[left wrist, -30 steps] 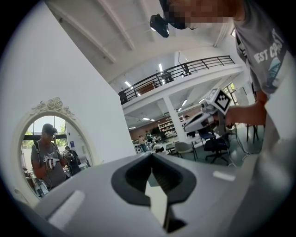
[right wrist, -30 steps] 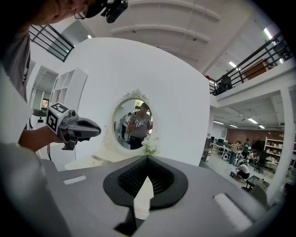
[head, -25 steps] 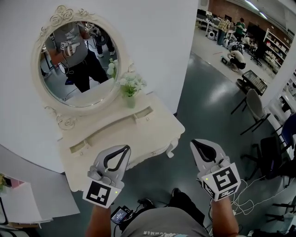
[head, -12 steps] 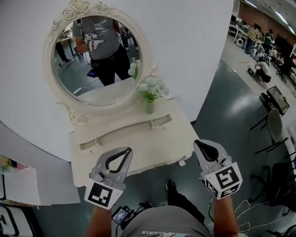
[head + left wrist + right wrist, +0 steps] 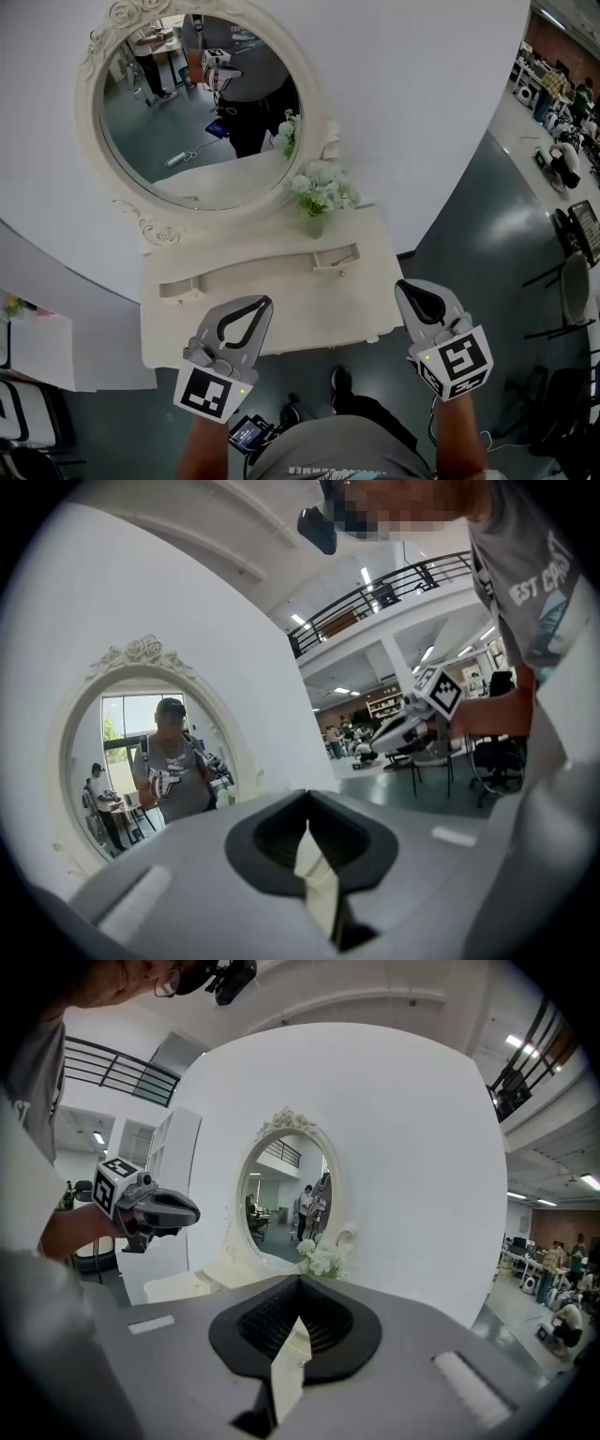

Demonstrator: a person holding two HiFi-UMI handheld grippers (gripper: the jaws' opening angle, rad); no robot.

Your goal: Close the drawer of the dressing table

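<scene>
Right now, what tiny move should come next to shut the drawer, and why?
Probably ease the right hand-held gripper forward toward the small right drawer, which seems to stick out slightly from the dressing table. It hangs short of the table, jaws together, touching nothing.

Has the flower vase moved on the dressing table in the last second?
No. The flower vase still stands at the lower right of the mirror.

1 dressing table (image 5: 281,323), 1 mirror (image 5: 159,122), 1 flower vase (image 5: 316,225), 2 drawers (image 5: 335,256), 2 grippers (image 5: 257,304)
</scene>
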